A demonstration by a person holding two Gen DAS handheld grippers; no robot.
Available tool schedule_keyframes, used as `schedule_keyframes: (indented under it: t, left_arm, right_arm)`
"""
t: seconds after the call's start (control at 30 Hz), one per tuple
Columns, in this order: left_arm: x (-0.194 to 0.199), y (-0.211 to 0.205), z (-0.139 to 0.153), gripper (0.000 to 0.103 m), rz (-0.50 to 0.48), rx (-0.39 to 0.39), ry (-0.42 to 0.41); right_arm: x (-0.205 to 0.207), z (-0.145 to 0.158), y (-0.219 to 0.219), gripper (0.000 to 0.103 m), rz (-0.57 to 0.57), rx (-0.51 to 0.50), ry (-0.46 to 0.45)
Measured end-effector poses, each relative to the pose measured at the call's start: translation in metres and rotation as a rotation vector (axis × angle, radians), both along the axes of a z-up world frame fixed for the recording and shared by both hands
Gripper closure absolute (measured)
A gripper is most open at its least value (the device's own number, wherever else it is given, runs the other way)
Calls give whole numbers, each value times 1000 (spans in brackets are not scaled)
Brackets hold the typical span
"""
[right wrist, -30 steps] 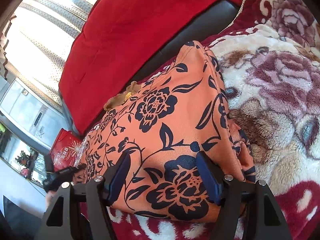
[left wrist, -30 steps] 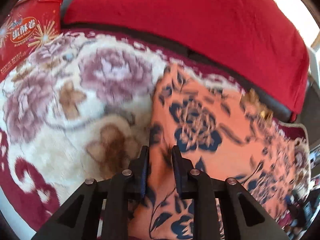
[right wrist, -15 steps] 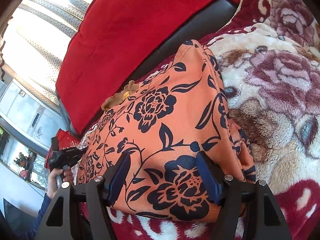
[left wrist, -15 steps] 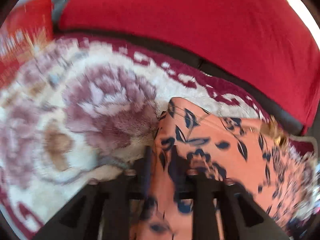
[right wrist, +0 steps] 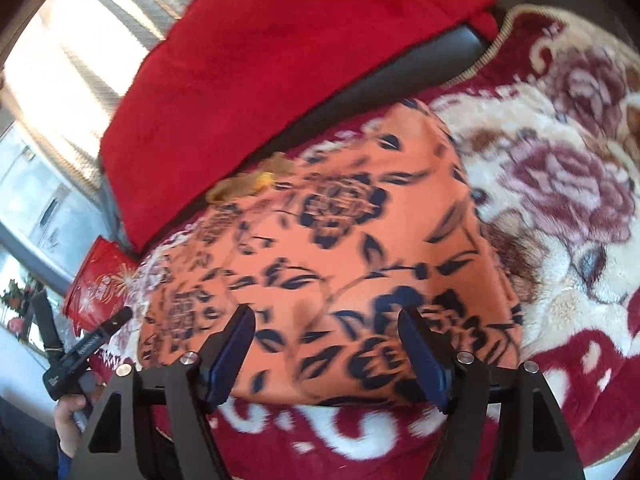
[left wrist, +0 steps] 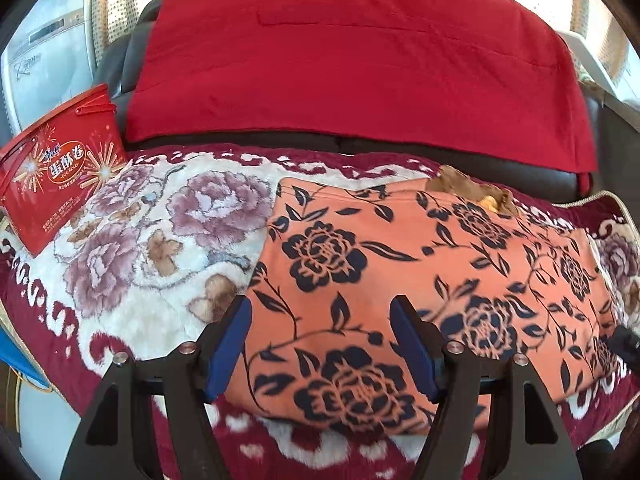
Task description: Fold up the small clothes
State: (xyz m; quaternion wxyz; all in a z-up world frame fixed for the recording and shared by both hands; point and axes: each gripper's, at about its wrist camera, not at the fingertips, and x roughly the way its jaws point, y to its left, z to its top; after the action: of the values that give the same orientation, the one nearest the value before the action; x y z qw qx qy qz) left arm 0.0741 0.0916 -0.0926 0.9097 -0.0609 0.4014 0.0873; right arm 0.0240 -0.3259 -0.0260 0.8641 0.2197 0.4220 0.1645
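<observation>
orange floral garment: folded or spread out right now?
Folded. The orange floral garment lies as a compact rectangle with straight edges on the floral blanket; neither gripper holds it.

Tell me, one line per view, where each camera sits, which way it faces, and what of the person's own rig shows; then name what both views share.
Left wrist: sits on the left gripper, looking forward and down over the orange floral garment toward the red cushion; its own opening jaws show, nothing between them.
Right wrist: sits on the right gripper, looking down along the garment toward the window; its own opening jaws, the other gripper and a hand show.
Shared: the garment, the floral blanket, the cushion, the red egg-roll box.
</observation>
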Motion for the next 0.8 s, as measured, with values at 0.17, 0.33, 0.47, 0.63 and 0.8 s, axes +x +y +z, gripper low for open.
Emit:
schedule_keyframes:
  t: [0.17,0.33,0.47,0.63,0.8]
  left_arm:
    - [-5,-2,-1,31,4,-7,7]
    - [-9,-6,0,31,5,12,11]
    - [-12,-9,2,31,12,24,8]
    - [-21,-18,10,31,1,39,-4]
    - [-29,-23,18,31,14,48,-21]
  right_arm:
    - [14,-19,4,23,6,50,57]
    - [10,-26,-18,25,-132,126,114]
    - [-1,-21,-15,23,-83,79,66]
    - [-5,-30,-43,24,-198,187,110]
    - [0,-41,-35,19,-139,70,94]
